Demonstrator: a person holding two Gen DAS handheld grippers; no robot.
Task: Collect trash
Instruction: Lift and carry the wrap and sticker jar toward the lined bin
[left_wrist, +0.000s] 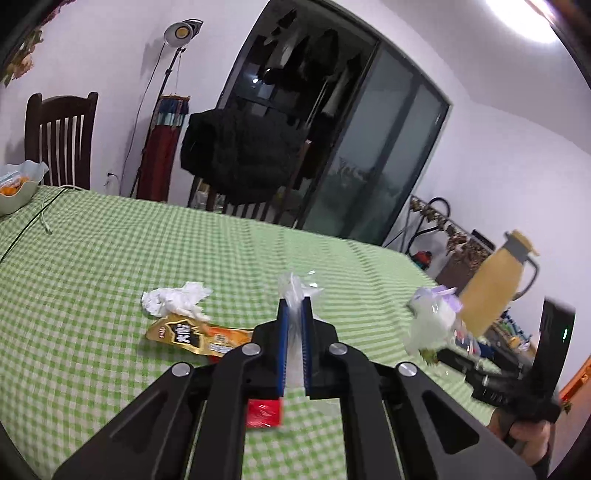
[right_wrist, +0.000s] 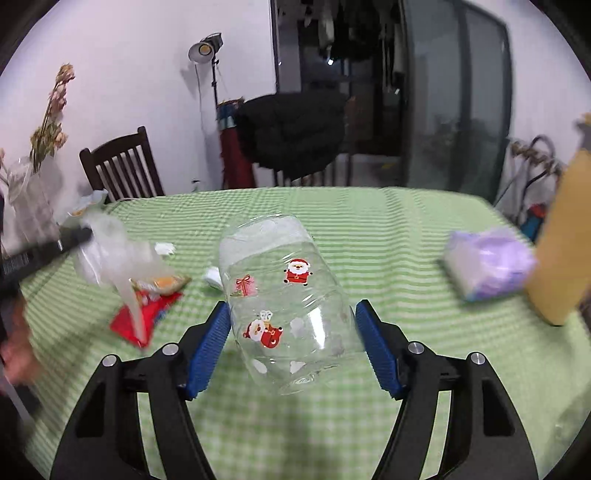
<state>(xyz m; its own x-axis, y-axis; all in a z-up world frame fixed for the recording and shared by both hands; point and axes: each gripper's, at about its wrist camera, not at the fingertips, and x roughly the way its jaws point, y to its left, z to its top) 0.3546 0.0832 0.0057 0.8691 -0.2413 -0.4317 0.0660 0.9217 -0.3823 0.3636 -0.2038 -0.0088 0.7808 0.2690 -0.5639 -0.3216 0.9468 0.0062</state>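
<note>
Left wrist view looks slightly down across a table (left_wrist: 110, 251) under a green checked cloth, with a dark wooden chair (left_wrist: 59, 140) at its far side and a second chair draped with a black coat (left_wrist: 236, 155) before a dark glass door. A tan thermos jug (left_wrist: 495, 284) stands at the table's right edge, with a purple and white pack (left_wrist: 436, 317) just beside it.

The left gripper (left_wrist: 294, 306) points forward and a little downward, raised off the cloth. Its blue pads are pressed together on a clear plastic bag (left_wrist: 295, 288), whose crumpled top sticks up past the fingertips; in the right wrist view the bag hangs below the gripper, blurred. On the cloth below lie a gold snack wrapper (left_wrist: 192, 334), a crumpled white tissue (left_wrist: 173, 301) touching its far end, and a red wrapper (left_wrist: 264, 413) partly hidden under the fingers.

The right gripper (right_wrist: 293, 314) also tilts downward over the table. Its fingers stand spread either side of a clear plastic jar (right_wrist: 288, 306) printed with Santa figures, which lies on its side between them. The left pad looks to be against the jar's wall; at the right pad I cannot tell whether there is contact. A blurred hand (right_wrist: 16, 354) shows at the left edge of that view.
</note>
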